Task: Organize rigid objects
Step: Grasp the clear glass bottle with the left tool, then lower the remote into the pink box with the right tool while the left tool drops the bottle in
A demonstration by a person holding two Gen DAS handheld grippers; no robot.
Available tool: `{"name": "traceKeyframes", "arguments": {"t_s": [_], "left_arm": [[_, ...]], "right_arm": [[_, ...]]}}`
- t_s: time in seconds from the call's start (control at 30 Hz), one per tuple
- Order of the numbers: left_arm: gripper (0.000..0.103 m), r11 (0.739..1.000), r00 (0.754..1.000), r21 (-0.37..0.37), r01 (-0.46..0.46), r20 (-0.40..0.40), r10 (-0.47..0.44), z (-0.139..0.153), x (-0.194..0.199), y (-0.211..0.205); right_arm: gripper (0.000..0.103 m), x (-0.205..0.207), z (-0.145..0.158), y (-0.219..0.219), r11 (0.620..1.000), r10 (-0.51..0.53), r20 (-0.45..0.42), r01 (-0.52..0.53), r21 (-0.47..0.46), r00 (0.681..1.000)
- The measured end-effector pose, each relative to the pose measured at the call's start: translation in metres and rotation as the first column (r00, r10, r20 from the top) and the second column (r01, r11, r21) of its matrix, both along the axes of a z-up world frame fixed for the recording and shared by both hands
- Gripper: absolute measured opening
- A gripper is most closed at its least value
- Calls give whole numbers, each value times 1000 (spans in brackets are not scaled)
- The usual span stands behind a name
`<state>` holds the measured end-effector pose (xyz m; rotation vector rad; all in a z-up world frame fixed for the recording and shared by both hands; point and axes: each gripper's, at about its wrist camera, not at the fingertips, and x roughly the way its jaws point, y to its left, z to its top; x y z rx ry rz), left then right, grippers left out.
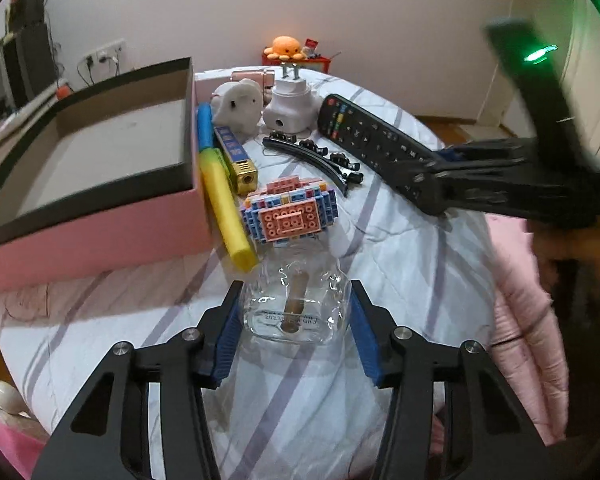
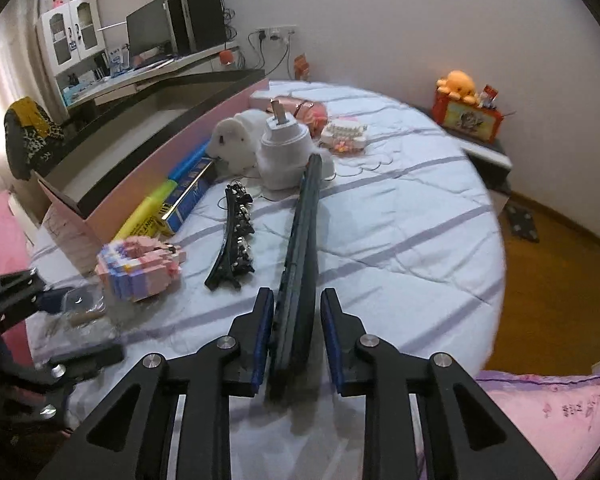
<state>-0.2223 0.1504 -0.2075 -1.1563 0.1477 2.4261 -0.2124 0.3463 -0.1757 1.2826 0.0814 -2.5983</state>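
A clear glass bottle (image 1: 296, 304) lies on the striped bedsheet between the blue pads of my left gripper (image 1: 294, 300), whose jaws stand open around it with small gaps. A black remote control (image 2: 300, 256) stands on edge between the pads of my right gripper (image 2: 296, 312); the left pad is near it, the right pad stands apart. The remote (image 1: 364, 136) and the right gripper (image 1: 432, 184) also show in the left wrist view. An open pink box (image 1: 112, 152) with a black rim stands at the left.
On the sheet lie a pink and blue brick model (image 1: 290, 210), a yellow and blue foam tube (image 1: 220, 188), a blue and gold box (image 1: 236, 156), a black hair clip (image 1: 316, 156), a white plug adapter (image 1: 288, 106) and a white plush (image 1: 238, 106). The bed edge and wooden floor (image 2: 548, 292) are at the right.
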Motion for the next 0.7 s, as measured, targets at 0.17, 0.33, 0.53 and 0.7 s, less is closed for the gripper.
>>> {"name": "traceKeyframes", "arguments": {"t_s": [0.17, 0.33, 0.53, 0.7], "left_arm": [[51, 1000, 1000, 8, -5, 13, 5, -3, 1, -7], [51, 1000, 1000, -4, 0, -12, 0, -3, -4, 0], [51, 1000, 997, 9, 25, -69, -25, 12, 8, -6], [51, 998, 995, 50, 33, -97, -28, 26, 10, -19]], "right_arm": [[28, -15, -8, -6, 1000, -8, 9, 8, -17, 1000], [20, -16, -8, -7, 1000, -15, -2, 15, -7, 1000], [17, 5, 6, 1, 996, -70, -62, 67, -61, 996], [17, 15, 24, 2, 988, -101, -108, 86, -129, 989]]}}
